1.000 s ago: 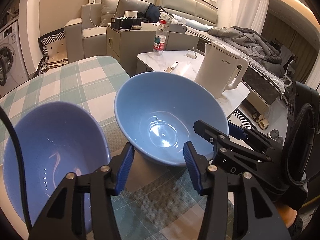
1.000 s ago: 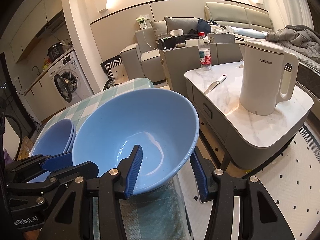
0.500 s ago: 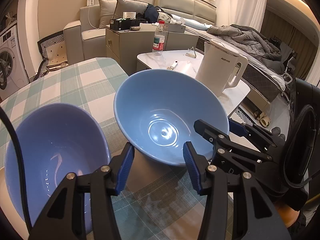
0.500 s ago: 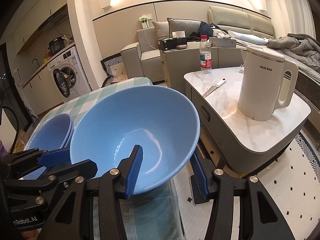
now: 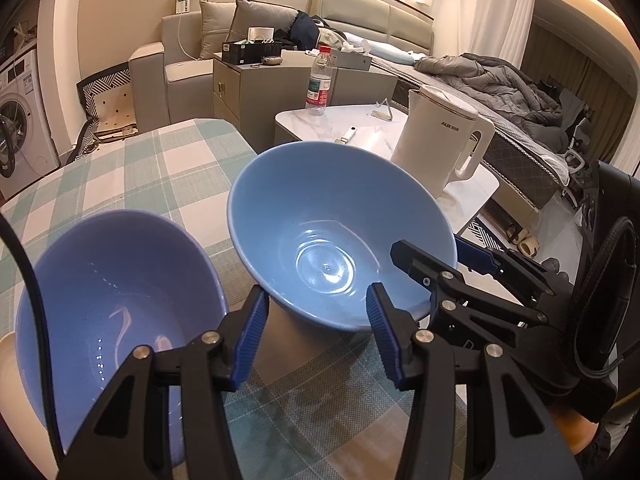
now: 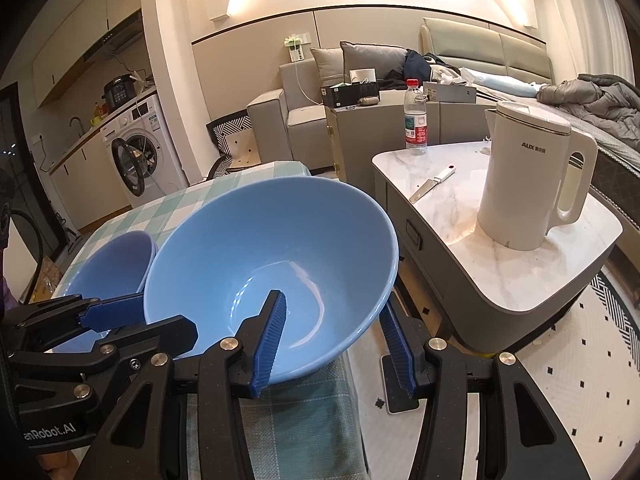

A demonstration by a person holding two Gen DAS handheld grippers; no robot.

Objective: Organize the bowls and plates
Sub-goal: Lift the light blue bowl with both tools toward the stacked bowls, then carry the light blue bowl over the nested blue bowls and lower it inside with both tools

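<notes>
At the far left, a darker blue bowl (image 5: 116, 304) sits on the checked counter (image 5: 132, 176). The left gripper (image 5: 314, 328) hovers low over the cloth, level and pointing forward, its fingers (image 5: 250, 336) spread apart and holding nothing. Just beyond it, the light blue bowl (image 5: 336, 236) is tilted and raised near the counter's right edge. The right gripper (image 6: 336, 340) reaches in from the right, one finger inside the bowl and one outside, straddling the rim; whether they pinch it I cannot tell.
</notes>
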